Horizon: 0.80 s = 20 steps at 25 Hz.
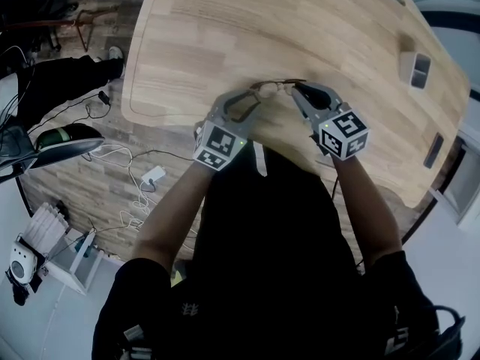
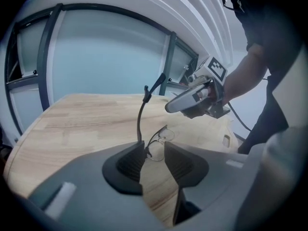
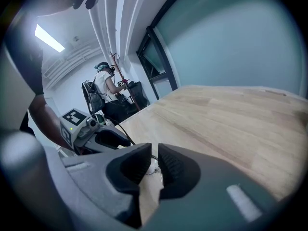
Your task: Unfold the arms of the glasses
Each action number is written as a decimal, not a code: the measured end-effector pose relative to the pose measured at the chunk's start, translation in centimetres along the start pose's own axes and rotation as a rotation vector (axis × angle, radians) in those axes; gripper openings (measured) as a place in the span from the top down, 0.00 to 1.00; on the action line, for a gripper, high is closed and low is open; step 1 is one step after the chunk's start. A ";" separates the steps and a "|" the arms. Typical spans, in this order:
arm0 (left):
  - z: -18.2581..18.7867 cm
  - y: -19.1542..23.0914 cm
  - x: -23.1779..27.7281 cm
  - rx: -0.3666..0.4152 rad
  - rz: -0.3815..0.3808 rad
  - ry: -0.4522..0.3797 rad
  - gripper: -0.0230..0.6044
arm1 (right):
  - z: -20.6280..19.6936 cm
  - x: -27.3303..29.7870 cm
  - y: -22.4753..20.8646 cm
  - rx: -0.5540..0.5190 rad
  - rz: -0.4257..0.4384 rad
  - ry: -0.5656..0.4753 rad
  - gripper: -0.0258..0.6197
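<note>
Thin wire-rimmed glasses point(image 1: 274, 87) sit between my two grippers over the wooden table point(image 1: 225, 21). My left gripper point(image 1: 255, 97) is shut on the glasses point(image 2: 159, 137) at one lens, whose rim spans the gap between its pads. One arm of the glasses point(image 2: 141, 119) stands straight up from the left pad, its dark tip free. My right gripper point(image 1: 298, 88) hovers close at the frame's other end, above and beyond it in the left gripper view. Its jaws point(image 3: 153, 150) show a narrow gap, with a bit of wire frame point(image 3: 153, 170) seen through it, not pressed.
A grey box point(image 1: 416, 67) and a dark slot point(image 1: 433, 150) are set into the table's right side. Cables and a white adapter point(image 1: 154, 175) lie on the floor to the left. A person point(image 3: 108, 88) stands far back in the right gripper view. Glass walls ring the table.
</note>
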State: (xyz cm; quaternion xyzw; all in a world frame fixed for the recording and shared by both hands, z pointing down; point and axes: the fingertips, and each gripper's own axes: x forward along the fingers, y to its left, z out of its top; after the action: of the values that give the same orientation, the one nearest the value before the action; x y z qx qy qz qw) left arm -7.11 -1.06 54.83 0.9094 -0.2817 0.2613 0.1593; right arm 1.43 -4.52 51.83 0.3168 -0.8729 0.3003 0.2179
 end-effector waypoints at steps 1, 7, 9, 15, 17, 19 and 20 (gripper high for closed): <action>0.0 0.5 0.0 0.000 0.009 -0.003 0.74 | -0.1 0.1 0.0 -0.001 0.000 0.002 0.90; 1.0 1.6 0.5 0.003 0.018 -0.018 0.74 | -0.8 0.6 -1.0 -0.052 -0.005 0.050 0.90; 0.8 1.3 0.7 -0.001 0.016 -0.017 0.74 | -1.0 1.1 -1.4 -0.089 0.000 0.076 0.90; -0.7 0.7 0.3 -0.025 0.016 0.025 0.74 | -2.4 2.9 -1.2 -0.249 0.056 0.179 0.90; -1.1 0.8 0.1 -0.029 0.020 0.034 0.74 | -2.7 3.3 -1.1 -0.298 0.067 0.209 0.88; -1.4 1.0 -0.1 -0.032 0.023 0.041 0.74 | -3.1 3.6 -1.2 -0.343 0.072 0.239 0.87; -1.5 1.0 -0.2 -0.032 0.024 0.043 0.74 | -3.3 3.7 -1.2 -0.361 0.076 0.253 0.87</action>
State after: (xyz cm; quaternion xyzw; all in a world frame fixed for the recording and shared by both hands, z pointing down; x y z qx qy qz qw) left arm -8.43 -1.12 56.09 0.8973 -0.2933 0.2783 0.1769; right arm 0.25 -4.66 56.80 0.1992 -0.8895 0.1844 0.3676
